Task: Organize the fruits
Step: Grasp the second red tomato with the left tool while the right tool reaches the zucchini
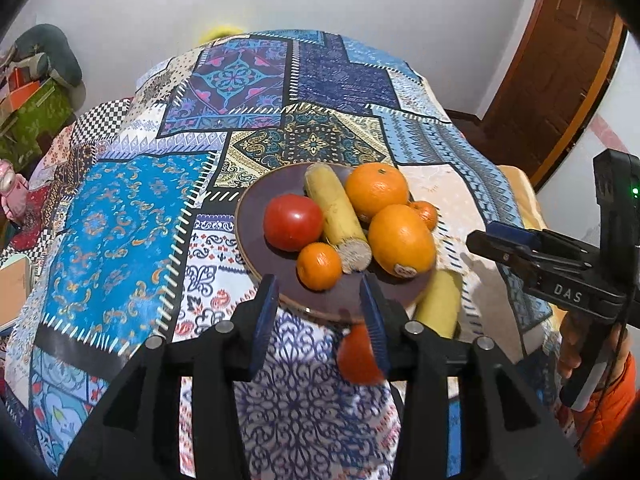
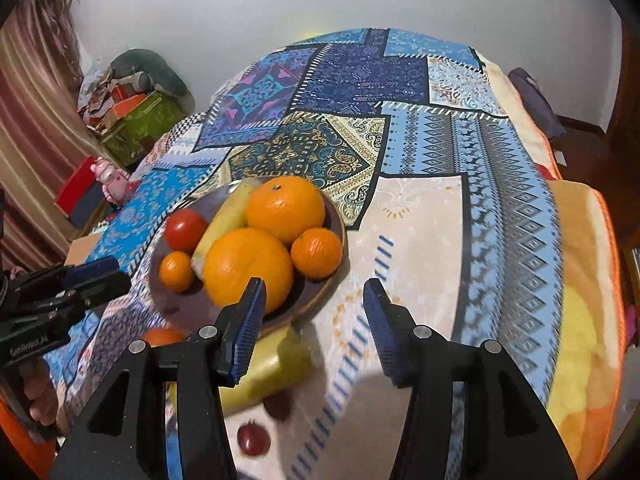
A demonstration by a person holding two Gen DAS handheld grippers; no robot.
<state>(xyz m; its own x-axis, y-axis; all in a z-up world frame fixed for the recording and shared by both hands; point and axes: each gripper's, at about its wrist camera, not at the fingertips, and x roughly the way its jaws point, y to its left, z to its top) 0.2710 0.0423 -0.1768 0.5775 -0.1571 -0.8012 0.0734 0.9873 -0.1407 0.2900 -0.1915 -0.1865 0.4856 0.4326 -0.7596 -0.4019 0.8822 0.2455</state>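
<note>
A brown plate point(image 1: 250, 216) point(image 2: 334, 216) on the patchwork cloth holds a red tomato point(image 1: 293, 222), a banana point(image 1: 336, 208), two large oranges point(image 1: 401, 240) point(image 1: 376, 190) and two small mandarins point(image 1: 319, 266) point(image 1: 425, 213). A second banana point(image 1: 438, 304) point(image 2: 276, 364) lies on the cloth by the plate's near rim. A red-orange fruit point(image 1: 358, 356) point(image 2: 162, 337) lies just below the plate. My left gripper point(image 1: 318, 308) is open above the near rim, empty. My right gripper point(image 2: 314, 312) is open, empty, over the cloth right of the plate. Two small dark red fruits point(image 2: 253, 438) lie near it.
The table point(image 2: 500, 184) is covered by a blue patterned cloth point(image 1: 132, 220), with an orange blanket point(image 2: 588, 320) at its right edge. Boxes and clutter point(image 2: 132, 116) stand at the far left, a wooden door point(image 1: 560, 72) at the right.
</note>
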